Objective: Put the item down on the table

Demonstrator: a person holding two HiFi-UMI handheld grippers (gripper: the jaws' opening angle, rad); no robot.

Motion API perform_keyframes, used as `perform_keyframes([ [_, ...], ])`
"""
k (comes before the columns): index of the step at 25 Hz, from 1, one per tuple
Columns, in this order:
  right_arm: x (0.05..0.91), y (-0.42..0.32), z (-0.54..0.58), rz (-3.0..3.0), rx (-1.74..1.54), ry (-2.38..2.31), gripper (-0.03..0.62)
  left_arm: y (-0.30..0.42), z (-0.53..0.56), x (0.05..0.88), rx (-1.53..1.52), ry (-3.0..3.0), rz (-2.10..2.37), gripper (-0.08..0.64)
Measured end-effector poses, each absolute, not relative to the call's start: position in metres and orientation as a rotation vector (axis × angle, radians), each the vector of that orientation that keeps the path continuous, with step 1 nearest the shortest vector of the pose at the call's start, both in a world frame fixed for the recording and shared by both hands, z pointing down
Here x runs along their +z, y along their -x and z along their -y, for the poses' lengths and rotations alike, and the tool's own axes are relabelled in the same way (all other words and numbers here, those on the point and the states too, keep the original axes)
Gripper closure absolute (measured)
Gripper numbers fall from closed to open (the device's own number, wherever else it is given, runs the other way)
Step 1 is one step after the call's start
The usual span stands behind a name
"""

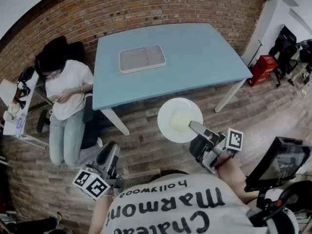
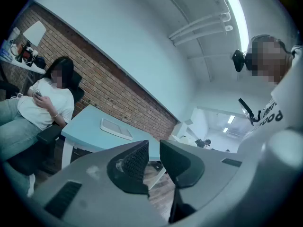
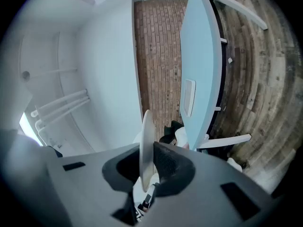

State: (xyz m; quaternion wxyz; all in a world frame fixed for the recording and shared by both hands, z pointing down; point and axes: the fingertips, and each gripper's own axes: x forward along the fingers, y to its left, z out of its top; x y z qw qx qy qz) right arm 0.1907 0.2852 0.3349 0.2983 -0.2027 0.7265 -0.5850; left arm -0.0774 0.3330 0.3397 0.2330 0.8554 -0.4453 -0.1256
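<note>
A round white plate (image 1: 179,119) hangs flat over the wooden floor, short of the light blue table (image 1: 204,57). My right gripper (image 1: 196,128) is shut on the plate's near rim. In the right gripper view the plate (image 3: 146,145) shows edge-on, pinched between the two jaws of the right gripper (image 3: 147,168). My left gripper (image 1: 110,156) is held low at the left, away from the table. In its own view the left gripper (image 2: 154,161) has a narrow gap between the jaws and nothing in it.
A flat grey tray (image 1: 142,58) lies on the table's far left part. A person in a white shirt (image 1: 66,89) sits left of the table. A red box (image 1: 263,68) stands on the floor at the right, and a dark stand (image 1: 280,160) is beside me.
</note>
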Motion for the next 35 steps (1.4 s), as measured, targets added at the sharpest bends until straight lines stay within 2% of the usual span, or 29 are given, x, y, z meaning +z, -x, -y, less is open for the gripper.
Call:
perform_keyframes([
  [10,0.327,-0.187,-0.278,-1.906,-1.544,0.545,0.548,0.090,-0.332,0.332,-0.350,-2.343,1.240,0.486],
  [27,0.343,-0.150,-0.262,-1.892,-1.501,0.637,0.548,0.163,-0.339,0.360,-0.350,-2.344,1.273,0.486],
  [35,0.343,-0.140,-0.205,-1.905,-1.496,0.636,0.548,0.181,-0.318,0.361,-0.366,-2.328,1.307,0.486],
])
